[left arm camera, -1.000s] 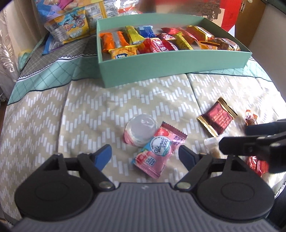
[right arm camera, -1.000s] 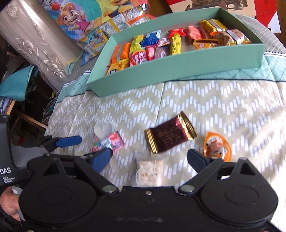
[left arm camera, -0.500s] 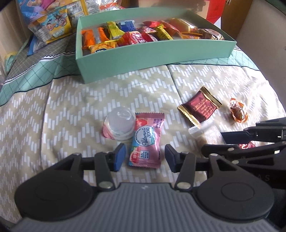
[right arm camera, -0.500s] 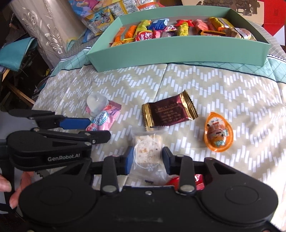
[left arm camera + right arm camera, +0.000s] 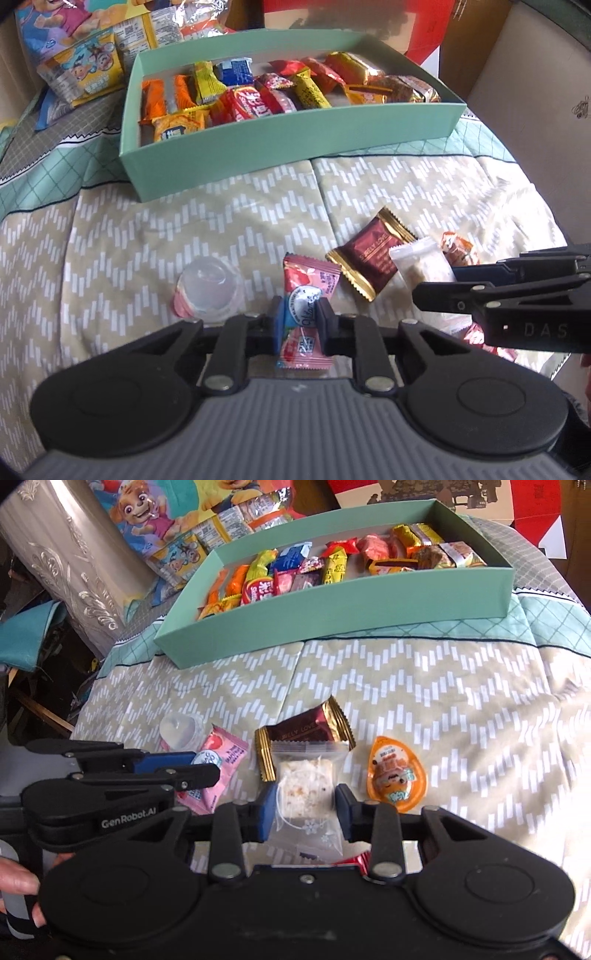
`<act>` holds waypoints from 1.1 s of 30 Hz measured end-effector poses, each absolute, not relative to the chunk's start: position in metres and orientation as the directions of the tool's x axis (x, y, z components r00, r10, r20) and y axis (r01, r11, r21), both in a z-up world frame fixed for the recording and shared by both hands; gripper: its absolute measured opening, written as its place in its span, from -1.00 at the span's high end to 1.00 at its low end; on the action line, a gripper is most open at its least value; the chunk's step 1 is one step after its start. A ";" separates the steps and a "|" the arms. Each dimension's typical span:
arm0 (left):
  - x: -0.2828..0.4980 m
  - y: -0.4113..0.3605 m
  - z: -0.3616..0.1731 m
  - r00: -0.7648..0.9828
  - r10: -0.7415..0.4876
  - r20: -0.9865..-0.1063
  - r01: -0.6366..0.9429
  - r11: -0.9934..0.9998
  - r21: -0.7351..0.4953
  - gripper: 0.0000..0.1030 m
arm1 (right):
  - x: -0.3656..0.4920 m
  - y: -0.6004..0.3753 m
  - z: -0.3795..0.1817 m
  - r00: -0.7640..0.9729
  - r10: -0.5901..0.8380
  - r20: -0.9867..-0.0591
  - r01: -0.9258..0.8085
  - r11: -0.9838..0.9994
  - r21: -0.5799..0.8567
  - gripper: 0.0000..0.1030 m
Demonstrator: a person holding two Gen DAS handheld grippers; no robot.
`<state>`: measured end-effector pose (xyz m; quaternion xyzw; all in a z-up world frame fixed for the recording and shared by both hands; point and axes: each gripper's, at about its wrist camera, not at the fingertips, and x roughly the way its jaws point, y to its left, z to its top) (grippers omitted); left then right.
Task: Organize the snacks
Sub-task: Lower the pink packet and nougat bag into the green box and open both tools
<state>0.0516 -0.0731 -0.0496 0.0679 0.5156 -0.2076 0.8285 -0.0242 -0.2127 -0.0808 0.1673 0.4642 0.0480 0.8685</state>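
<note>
Left wrist view: the left gripper (image 5: 300, 320), low in the frame, is closing, its pads pinching the pink sachet (image 5: 306, 295) crosswise at its middle, likely so it lifts level. A clear jelly cup (image 5: 209, 291) sits just left of it. The mint box (image 5: 288, 147), across the upper half, already holds many wrapped snacks.

Right wrist view: the right gripper (image 5: 305, 808), at lower centre, is clamped on the clear nougat packet (image 5: 306, 794), which overlaps the maroon chocolate (image 5: 301, 734). An orange egg-shaped candy (image 5: 395, 773) lies right of it. Everything rests on a beige chevron quilt (image 5: 443, 709); a silver curtain (image 5: 70, 554) hangs at upper left.
</note>
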 end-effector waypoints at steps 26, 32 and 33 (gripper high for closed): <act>0.221 -0.089 0.009 0.540 -0.268 -0.798 0.334 0.938 -0.090 0.66 | 0.139 -0.278 -0.018 0.694 0.192 -0.694 0.109 0.924 0.365 0.35; 0.257 -0.100 -0.003 0.536 -0.265 -0.801 0.329 0.940 -0.090 0.66 | 0.178 -0.284 -0.029 0.688 0.185 -0.702 0.119 0.925 0.361 0.34; 0.261 -0.100 -0.005 0.536 -0.261 -0.803 0.325 0.941 -0.089 0.65 | 0.183 -0.285 -0.031 0.686 0.185 -0.703 0.120 0.925 0.360 0.34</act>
